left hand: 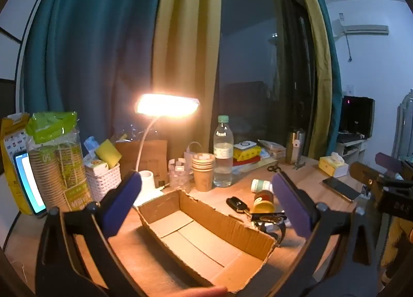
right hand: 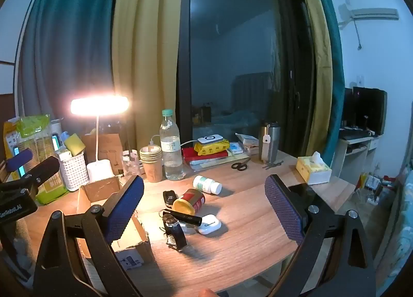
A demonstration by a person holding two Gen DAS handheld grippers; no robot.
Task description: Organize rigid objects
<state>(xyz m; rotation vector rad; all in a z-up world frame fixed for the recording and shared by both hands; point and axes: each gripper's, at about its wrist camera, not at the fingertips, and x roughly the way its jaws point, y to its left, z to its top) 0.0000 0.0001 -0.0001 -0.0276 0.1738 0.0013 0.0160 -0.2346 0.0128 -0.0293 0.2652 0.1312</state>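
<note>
Left tongs [left hand: 206,204]: stood wide with nothing between the pads, hovering over the cardboard box and pointing slightly downward.
Cardboard box [left hand: 196,209]: lay open and empty on the bench [right hand: 245,245], at the left of the cluster, its flaps up.
Car key [right hand: 169,197]: lay flat on the bench just right of the box, near the red tin.
Wristwatch [right hand: 175,231]: lay on its side nearest the camera, its strap curled, touching or nearly touching the black torch.
Black torch [right hand: 184,217]: rested across the watch strap and against the white earbud case; which one bore its weight could not be told.
Red tin [right hand: 189,200]: lay on its side, yellow lid toward the camera.
White pill bottle [right hand: 207,184]: lay on its side behind the tin, apart from it.
White earbud case [right hand: 209,224]: lay at the right edge of the cluster.
Right tongs [right hand: 204,209]: stood wide and empty, framing the cluster from above the bench.
Step in hand: judged to be the start; nothing had yet gone into the box.
Next move: probably the right tongs lowering onto one loose item, likely the tin or the earbud case, closing on it, then carrying it left into the box; round items could roll from a loose pinch.
</note>
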